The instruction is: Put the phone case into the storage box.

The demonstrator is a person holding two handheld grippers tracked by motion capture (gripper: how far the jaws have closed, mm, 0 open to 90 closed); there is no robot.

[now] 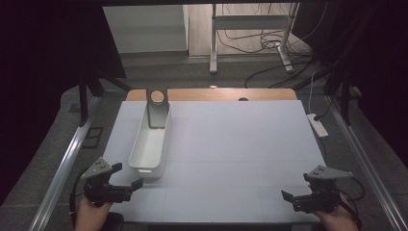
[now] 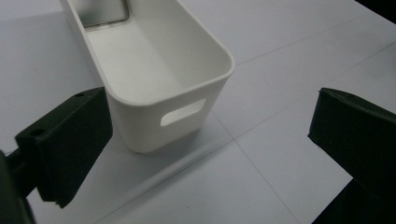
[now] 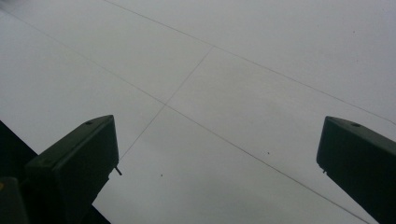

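A long white plastic bin (image 1: 150,142) lies on the left half of the pale table (image 1: 231,144), its near end with a handle slot (image 2: 183,113) facing me. A dark metal plate with a round hole (image 1: 157,107) leans inside its far end. My left gripper (image 1: 129,176) is open just short of the bin's near end, nothing between its jaws. At the front right my right gripper (image 1: 293,191) is open over bare table, holding nothing.
A white power strip (image 1: 317,125) lies at the table's right edge. Metal rails (image 1: 67,163) run along both sides. A stand's legs and loose cables (image 1: 269,43) are on the floor beyond the far edge.
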